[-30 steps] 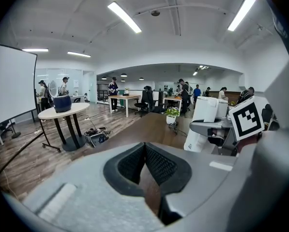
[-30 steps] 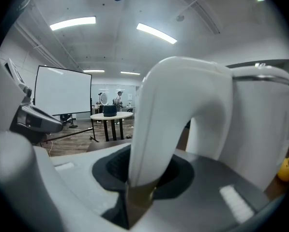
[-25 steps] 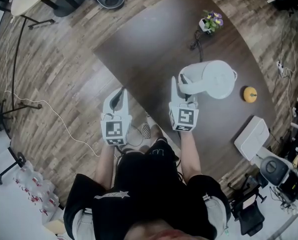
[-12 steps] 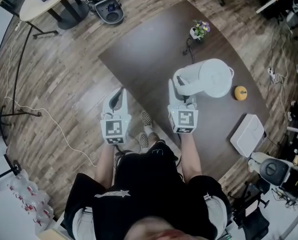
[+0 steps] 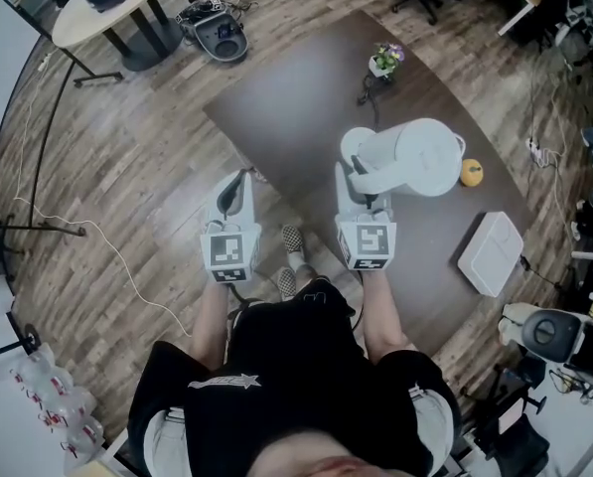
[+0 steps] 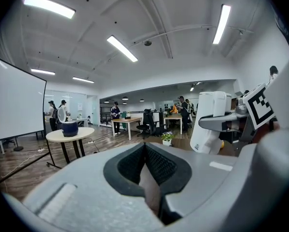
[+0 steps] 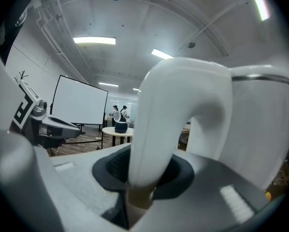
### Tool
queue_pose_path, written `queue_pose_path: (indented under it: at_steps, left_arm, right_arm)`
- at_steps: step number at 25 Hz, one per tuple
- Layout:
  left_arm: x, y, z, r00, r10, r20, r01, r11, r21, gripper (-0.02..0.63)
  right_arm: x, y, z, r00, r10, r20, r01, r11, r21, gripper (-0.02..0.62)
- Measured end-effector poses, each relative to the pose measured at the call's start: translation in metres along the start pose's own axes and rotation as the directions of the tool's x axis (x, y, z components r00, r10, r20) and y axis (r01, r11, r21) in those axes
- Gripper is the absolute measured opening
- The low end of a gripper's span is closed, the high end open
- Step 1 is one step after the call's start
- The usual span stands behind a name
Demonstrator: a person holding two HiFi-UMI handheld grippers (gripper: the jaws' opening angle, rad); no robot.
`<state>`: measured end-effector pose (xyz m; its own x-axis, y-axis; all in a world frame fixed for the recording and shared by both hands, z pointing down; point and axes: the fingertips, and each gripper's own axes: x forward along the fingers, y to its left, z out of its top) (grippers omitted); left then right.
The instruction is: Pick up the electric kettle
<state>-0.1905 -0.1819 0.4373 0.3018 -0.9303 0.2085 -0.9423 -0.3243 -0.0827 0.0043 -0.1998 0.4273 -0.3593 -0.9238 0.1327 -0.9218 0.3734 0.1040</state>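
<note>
The right gripper (image 5: 356, 177) pinches the white electric kettle (image 5: 420, 157) by its handle (image 7: 154, 129), so it hangs upright above the dark table (image 5: 296, 97), centre-right. The left gripper (image 5: 234, 189), jaws pressed together, empty, hovers aside.

right gripper (image 7: 143, 180): jaws clamped on the white handle (image 7: 171, 115) of the electric kettle (image 7: 263, 124)
kettle body: right side of frame
left gripper (image 7: 45, 123): far left
background: white screen (image 7: 80, 108), ceiling strip light (image 7: 94, 40)
</note>
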Motion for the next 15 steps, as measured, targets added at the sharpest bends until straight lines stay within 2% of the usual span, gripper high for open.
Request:
queue_pose_path:
  at_steps: [11,15]
  left_arm:
    - [-0.053,-0.028,0.015,0.998,-0.029,0.05,0.027,0.999,0.032,0.011]
    - [-0.07,-0.038,0.009,0.998,-0.033,0.044,0.032,0.999,0.029,0.011]
  right_arm:
    - [-0.074,0.016,0.01,1.0,-0.022,0.019,0.022,1.0,-0.006,0.1]
    - [-0.1,0.018,0.008,0.999,-0.029,0.018,0.029,1.0,0.004,0.1]
